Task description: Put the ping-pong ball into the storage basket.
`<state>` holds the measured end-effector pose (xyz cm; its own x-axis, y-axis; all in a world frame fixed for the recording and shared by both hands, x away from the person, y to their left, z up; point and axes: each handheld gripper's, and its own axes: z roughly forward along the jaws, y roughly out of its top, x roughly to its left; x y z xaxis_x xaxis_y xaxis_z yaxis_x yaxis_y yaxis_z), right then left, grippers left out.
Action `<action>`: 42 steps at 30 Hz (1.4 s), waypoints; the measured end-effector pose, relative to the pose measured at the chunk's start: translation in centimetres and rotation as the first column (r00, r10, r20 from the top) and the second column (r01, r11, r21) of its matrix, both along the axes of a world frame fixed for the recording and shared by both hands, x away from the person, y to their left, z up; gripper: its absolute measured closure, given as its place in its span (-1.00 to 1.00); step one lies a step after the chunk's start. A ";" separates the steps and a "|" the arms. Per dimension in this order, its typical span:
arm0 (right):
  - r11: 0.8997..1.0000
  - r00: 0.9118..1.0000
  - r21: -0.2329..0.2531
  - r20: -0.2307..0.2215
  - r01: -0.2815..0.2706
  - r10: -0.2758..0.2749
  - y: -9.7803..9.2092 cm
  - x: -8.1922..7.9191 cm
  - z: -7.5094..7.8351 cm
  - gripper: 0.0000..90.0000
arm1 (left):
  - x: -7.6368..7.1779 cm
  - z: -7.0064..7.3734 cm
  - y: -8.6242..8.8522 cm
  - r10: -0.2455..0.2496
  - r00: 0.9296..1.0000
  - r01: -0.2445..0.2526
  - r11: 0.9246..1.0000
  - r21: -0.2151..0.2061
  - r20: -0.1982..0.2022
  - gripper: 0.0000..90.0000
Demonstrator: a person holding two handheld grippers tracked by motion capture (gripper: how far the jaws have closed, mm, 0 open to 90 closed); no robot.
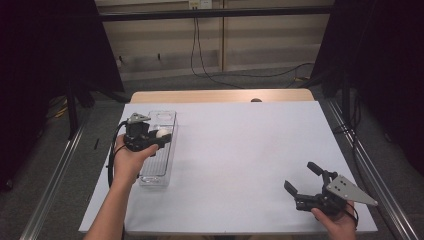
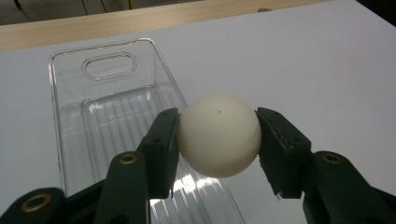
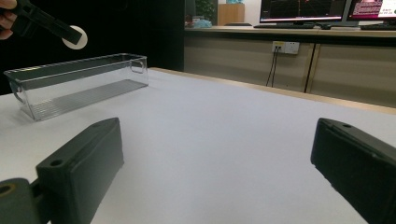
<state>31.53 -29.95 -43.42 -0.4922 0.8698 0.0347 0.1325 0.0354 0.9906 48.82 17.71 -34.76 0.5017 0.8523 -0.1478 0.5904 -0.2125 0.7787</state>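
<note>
Ball (image 2: 218, 135) — smooth, matte off-white, tiny dark speck, round, clamped in left gripper (image 2: 217, 140)

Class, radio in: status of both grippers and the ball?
Left gripper shut on white ball, above clear bin. Right gripper open, idle. Nothing blocking.

Clearance notes: one obstacle, left side

Clear bin (image 1: 159, 150) stands long-wise along the left part of the white table (image 1: 240, 150); its walls bar a low sideways pass, its top is open. Above it, the left gripper (image 1: 161, 136) with a white ball (image 2: 218, 135) clamped between its jaws takes up the air over the bin's middle. Centre and far right of the table lie bare; the right gripper (image 1: 302, 179) sits low at the near right corner, jaws spread.
</note>
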 end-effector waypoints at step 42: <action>1.000 1.000 0.001 -0.001 -0.001 0.001 0.0 0.0 0.0 -0.96 | -0.2 -1.0 1.1 0.004 1.000 -0.004 1.000 0.029 -0.004 0.13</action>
